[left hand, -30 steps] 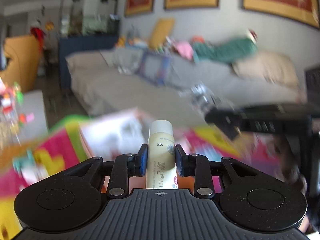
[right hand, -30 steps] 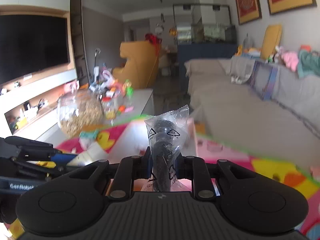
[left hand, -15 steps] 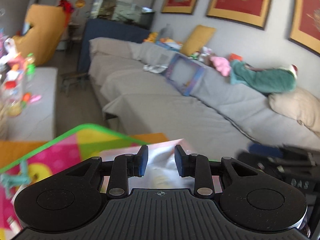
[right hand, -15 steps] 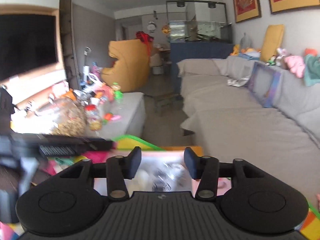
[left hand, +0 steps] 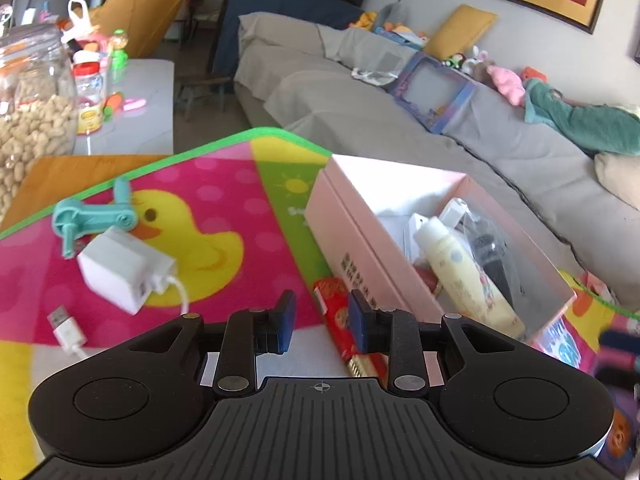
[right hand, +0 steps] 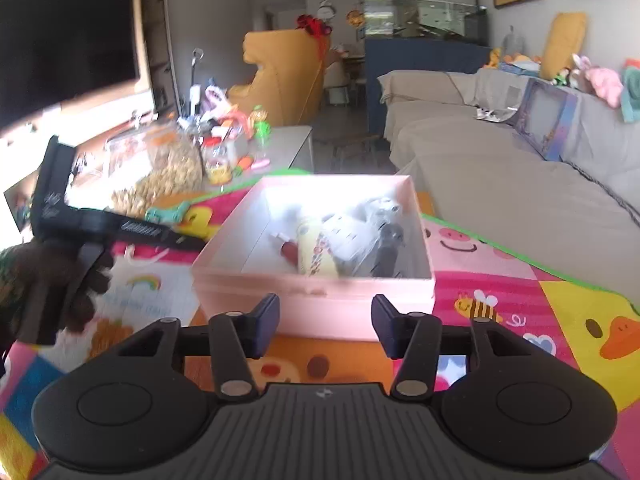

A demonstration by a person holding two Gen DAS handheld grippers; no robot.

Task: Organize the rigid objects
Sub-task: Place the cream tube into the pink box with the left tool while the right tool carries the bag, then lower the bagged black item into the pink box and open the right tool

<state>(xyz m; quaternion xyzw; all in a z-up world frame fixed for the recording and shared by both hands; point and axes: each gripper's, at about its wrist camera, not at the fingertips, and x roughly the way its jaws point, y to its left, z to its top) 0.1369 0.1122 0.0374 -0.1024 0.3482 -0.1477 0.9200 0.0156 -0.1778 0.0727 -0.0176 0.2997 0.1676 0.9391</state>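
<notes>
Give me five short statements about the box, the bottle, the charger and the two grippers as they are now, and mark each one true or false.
1. The cream bottle lies inside the pink box. True.
2. The left gripper is shut on the bottle. False: its jaws are open and hold nothing.
3. The white charger lies on the mat, outside the box. True.
4. The right gripper holds the bagged black item. False: it is open and empty, and that item lies in the box.
5. The teal clip is in the box. False: it lies on the mat beside the charger.
</notes>
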